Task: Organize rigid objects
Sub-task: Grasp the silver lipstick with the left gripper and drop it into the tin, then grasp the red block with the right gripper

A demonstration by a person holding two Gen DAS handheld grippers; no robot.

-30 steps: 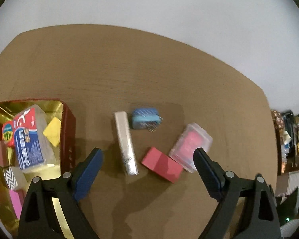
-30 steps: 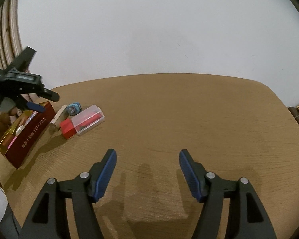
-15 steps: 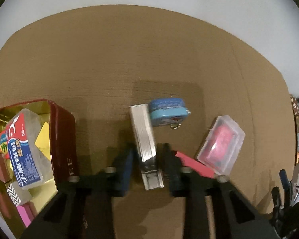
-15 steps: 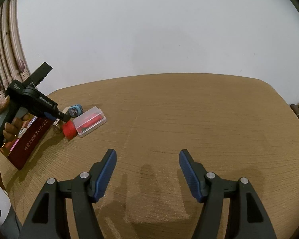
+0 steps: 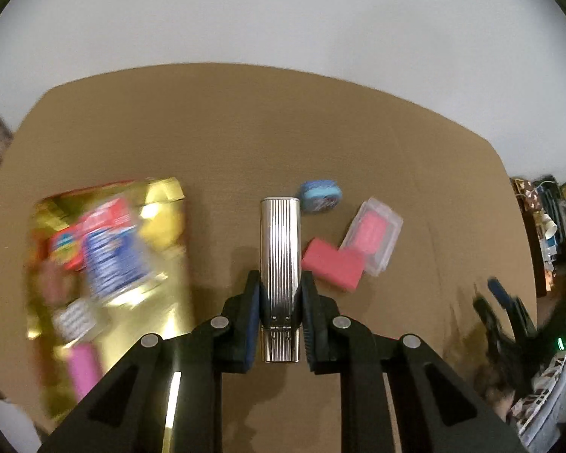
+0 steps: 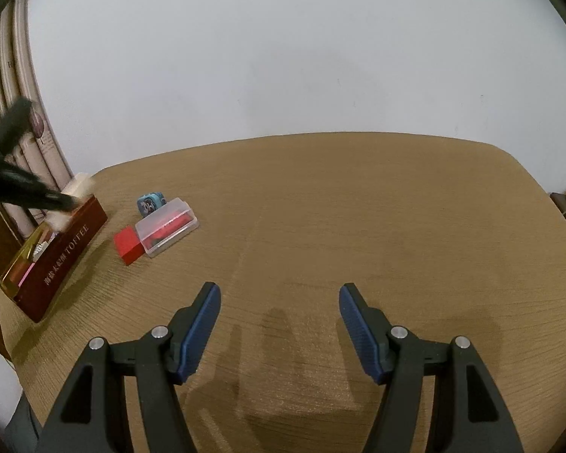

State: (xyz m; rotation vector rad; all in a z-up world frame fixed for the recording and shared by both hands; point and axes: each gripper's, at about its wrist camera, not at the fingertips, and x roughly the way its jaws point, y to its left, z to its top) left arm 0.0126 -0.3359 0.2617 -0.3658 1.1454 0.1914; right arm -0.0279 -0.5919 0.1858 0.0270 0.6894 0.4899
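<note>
1. One item is in transit: a ribbed silver case (image 5: 281,260) sits clamped lengthwise between the pads of the left gripper (image 5: 280,302), its far end pointing away from the tool and its near end reaching back past the pads.
2. Seen from the right wrist camera, that case (image 6: 77,192) hangs in the air above the far end of the red tin (image 6: 62,255), clear of the table (image 6: 358,207).
3. Several things already lie inside the open, gold-lined tin (image 5: 169,196), which sits to the left of the left gripper; a blue-and-red packet (image 5: 109,249) and a pink piece (image 5: 81,370) can be made out, the rest blurred.
4. Three objects remain loose on the table to the right of the left gripper: a small blue tin (image 5: 320,196) farthest out, a clear plastic box with a red insert (image 5: 373,234) beside it, and a red block (image 5: 332,264) nearest the pads and touching that box.
5. Waiting apart from the work, the right gripper (image 6: 279,324) hovers over bare table with its jaws spread wide and nothing between them; all the loose pieces lie well off to its left.
6. By this reckoning the job is past the halfway mark: the silver case needs setting down in the tin, then three more pick-ups are left.
7. Room in the tin looks tight from here, so the case may need to go in flat along a free edge.
</note>
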